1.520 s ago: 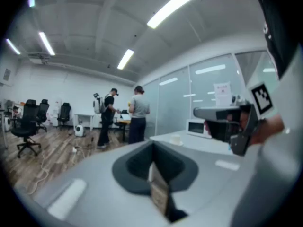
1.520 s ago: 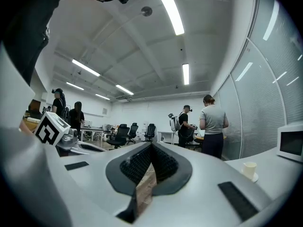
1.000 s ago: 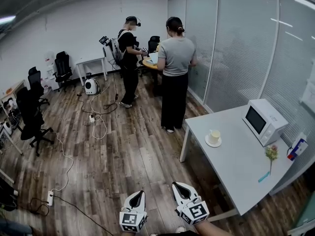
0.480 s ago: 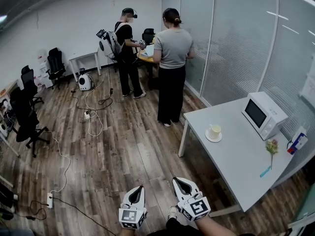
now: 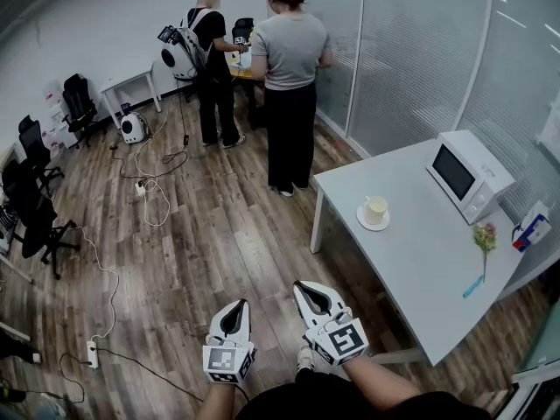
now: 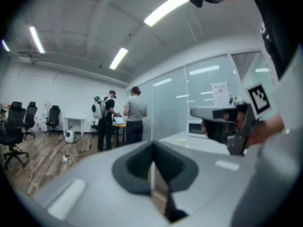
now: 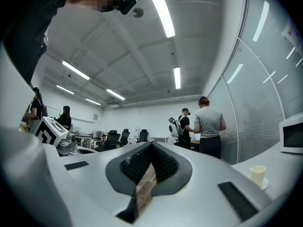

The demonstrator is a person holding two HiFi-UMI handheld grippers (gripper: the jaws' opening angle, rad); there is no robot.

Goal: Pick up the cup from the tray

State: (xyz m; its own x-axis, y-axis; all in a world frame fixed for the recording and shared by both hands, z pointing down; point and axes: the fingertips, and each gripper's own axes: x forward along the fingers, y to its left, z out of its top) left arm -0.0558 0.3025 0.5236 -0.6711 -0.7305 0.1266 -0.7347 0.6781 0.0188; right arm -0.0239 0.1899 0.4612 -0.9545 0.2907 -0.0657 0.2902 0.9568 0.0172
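**Operator:** State the light source.

**Technician:** Ceiling light strips (image 7: 163, 8) light the room evenly and brightly. In both gripper views they burn out to plain white.

**Operator:** Shadows and glare?

**Technician:** Shadows are soft. The wooden floor (image 5: 219, 234) darkens beneath the table (image 5: 420, 269). The glass partition (image 5: 411, 51) carries pale reflected streaks.

**Operator:** Distortion?

**Technician:** All views are wide-angle, so straight lines bow toward the edges. Black vignetted corners frame both gripper views.

**Operator:** Focus?

**Technician:** The head view is sharp at centre. The left gripper view is soft throughout, and the left gripper (image 6: 152, 144) itself is out of focus. The right gripper view is crisper: the ribbing on the pads of the right gripper (image 7: 151, 144) shows clearly.
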